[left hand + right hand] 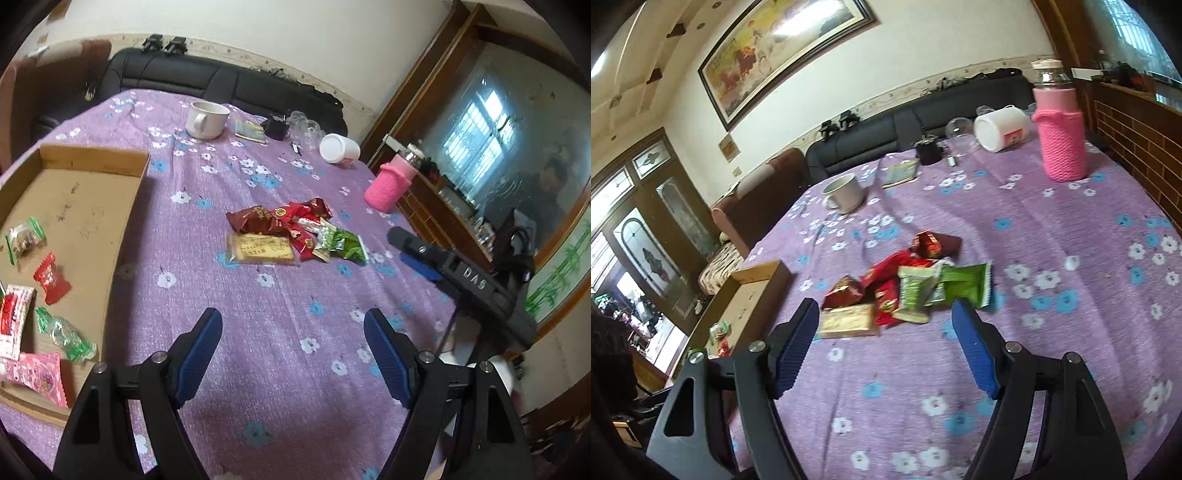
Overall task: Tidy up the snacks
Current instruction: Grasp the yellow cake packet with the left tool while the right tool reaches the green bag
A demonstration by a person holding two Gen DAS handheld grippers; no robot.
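I had the table (295,350) under its purple flowered cloth filling both views, with a black sofa (221,79) along the far wall. The cardboard box (92,192) lay on the table's left side, and in it I could see a green-edged packet (24,240), a red candy (50,278), a red-and-white packet (13,321), a green-ended clear wrapper (64,338) and a pink packet (38,376), all apart from one another. The snack pile (295,236) sat mid-table, well apart from the box: dark red, red and green packets overlapping, a gold-labelled one (262,249) at the near edge. Beyond it stood a pink bottle (1062,136), a white mug (205,120) and a white jar (338,147) on its side. My left gripper (293,325) hung above bare cloth with fingers spread wide and nothing between them. My right gripper (884,315) was likewise agape, its tips just short of the pile.
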